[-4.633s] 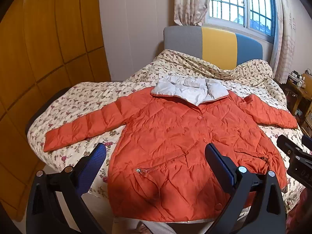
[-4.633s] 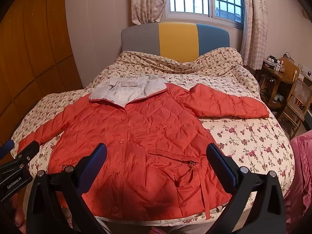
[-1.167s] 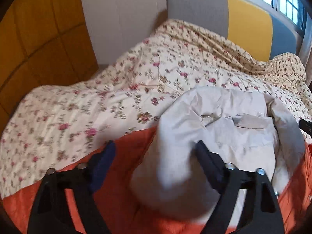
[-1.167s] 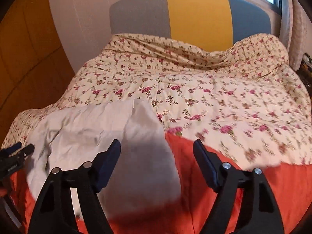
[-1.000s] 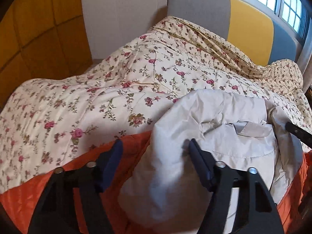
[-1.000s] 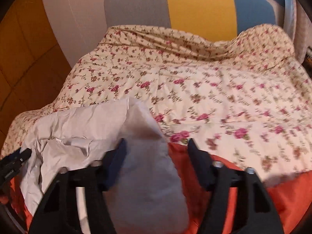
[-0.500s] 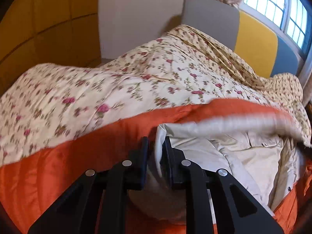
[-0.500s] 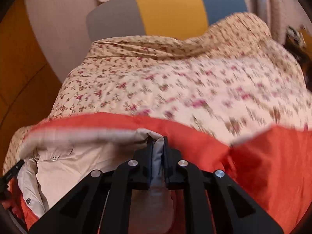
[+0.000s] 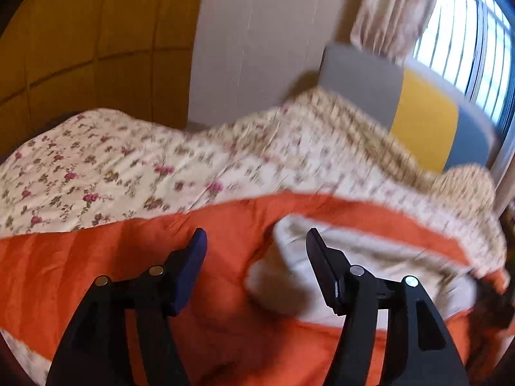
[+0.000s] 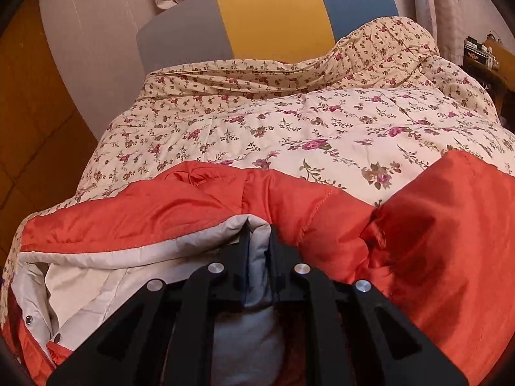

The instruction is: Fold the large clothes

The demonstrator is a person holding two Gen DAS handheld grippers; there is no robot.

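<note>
left gripper (image 9: 256, 241) just opened, over jacket (image 9: 96, 257) | right gripper (image 10: 258, 228) pinching collar (image 10: 257, 225)

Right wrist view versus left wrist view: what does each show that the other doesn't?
Only the right wrist view: the right gripper shut on the jacket's pale collar, snap buttons on the lining, and a side table.

Only the left wrist view: the left gripper, jaws just opened, pressing nothing, and the barred window.

Both: the orange jacket, floral quilt and headboard.
</note>
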